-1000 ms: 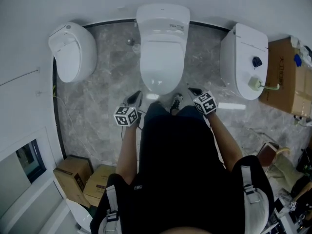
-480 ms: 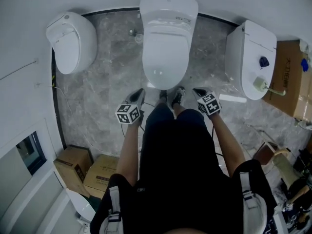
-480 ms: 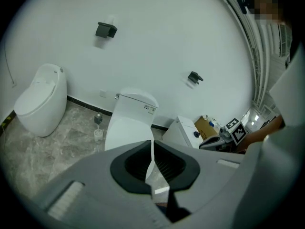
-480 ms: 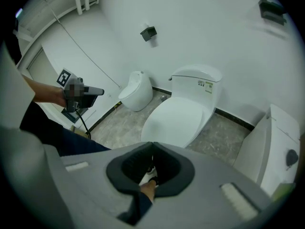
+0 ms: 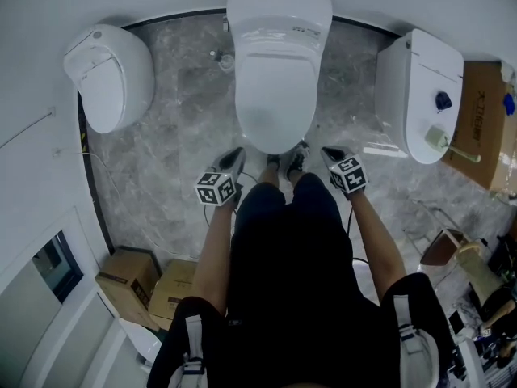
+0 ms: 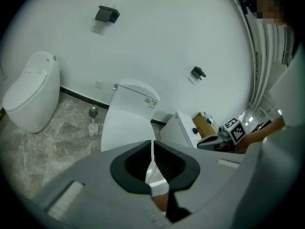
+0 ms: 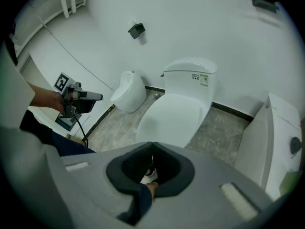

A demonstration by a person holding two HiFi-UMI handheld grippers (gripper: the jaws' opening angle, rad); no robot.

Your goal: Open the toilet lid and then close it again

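Observation:
The middle toilet [image 5: 276, 23] is white, and its lid [image 5: 275, 87] lies closed over the bowl. In the left gripper view the lid [image 6: 125, 125] shows just beyond my jaws; in the right gripper view the lid [image 7: 175, 114] is ahead and slightly right. My left gripper [image 5: 236, 153] hovers off the bowl's front left, shut and empty, jaws meeting [image 6: 152, 144]. My right gripper [image 5: 326, 151] hangs off the front right, also shut with nothing in it [image 7: 152, 147]. Neither touches the toilet. Each gripper appears in the other's view: right gripper [image 6: 214, 141], left gripper [image 7: 89, 96].
A second toilet [image 5: 109, 75] stands to the left and a third toilet [image 5: 420, 91] to the right. A toilet brush [image 5: 226, 59] sits by the wall. Cardboard boxes [image 5: 133, 281] lie at lower left, another box [image 5: 485, 128] at right. The person's shoes [image 5: 287, 162] stand at the bowl's front.
Both grippers have sunk a little beside the front of the middle toilet, staying shut. The view has drawn closer over the bowl. The lid has not moved.

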